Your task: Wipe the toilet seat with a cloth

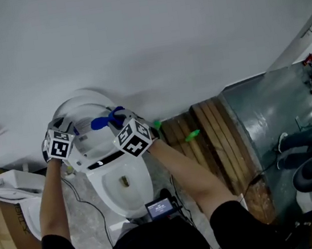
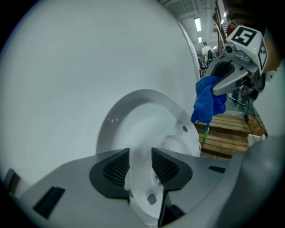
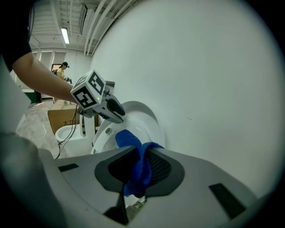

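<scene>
A white toilet [image 1: 121,180] stands against the wall with its seat and lid [image 1: 82,111] tipped up. My left gripper [image 1: 78,139] is at the raised seat's left side. In the left gripper view it [image 2: 140,167] is open, and the white edge of the seat [image 2: 142,129] shows in the gap between the pads. My right gripper [image 1: 115,121] is over the bowl's right side, shut on a blue cloth [image 1: 102,121]. The right gripper view shows the cloth [image 3: 138,169] bunched between the pads and hanging out in front. The left gripper view shows the cloth [image 2: 209,102] dangling from the right gripper [image 2: 227,82].
A wooden pallet [image 1: 204,137] with a green item [image 1: 192,136] lies right of the toilet, and a grey metal surface [image 1: 264,117] beyond it. A second toilet [image 1: 16,192] and a cardboard box [image 1: 14,239] stand at the left. A cable [image 1: 83,200] runs across the floor.
</scene>
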Demonstrator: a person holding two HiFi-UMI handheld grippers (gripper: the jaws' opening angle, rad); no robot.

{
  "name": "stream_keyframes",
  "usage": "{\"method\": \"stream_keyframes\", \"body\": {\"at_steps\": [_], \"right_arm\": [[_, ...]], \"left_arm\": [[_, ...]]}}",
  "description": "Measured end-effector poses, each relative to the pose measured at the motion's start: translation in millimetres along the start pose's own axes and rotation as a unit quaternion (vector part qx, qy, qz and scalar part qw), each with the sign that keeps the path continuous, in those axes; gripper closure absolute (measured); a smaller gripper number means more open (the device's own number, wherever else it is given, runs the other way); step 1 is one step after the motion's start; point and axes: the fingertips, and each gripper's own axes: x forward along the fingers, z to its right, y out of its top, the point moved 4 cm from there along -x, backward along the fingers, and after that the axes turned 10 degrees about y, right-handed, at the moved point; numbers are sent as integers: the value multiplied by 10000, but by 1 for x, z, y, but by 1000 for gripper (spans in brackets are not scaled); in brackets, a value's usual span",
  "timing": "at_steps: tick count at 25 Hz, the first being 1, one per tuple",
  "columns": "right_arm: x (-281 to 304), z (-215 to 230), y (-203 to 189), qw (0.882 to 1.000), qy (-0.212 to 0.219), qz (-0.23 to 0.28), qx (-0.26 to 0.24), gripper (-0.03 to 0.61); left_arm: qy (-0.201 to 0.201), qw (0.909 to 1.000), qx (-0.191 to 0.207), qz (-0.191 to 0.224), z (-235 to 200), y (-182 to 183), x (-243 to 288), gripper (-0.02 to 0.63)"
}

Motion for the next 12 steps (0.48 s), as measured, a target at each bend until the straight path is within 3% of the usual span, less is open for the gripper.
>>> {"method": "stream_keyframes", "body": {"at_steps": [7,12], "right_arm": [[-8,-2,-8,10000,44,-28,-20,509],[-15,-3,-10,9999,55,-42,-108,509]], "left_arm": [[-301,9994,153,-96,1,5,13,432],[-175,9992,261,-228,6,6,21,382]]}}
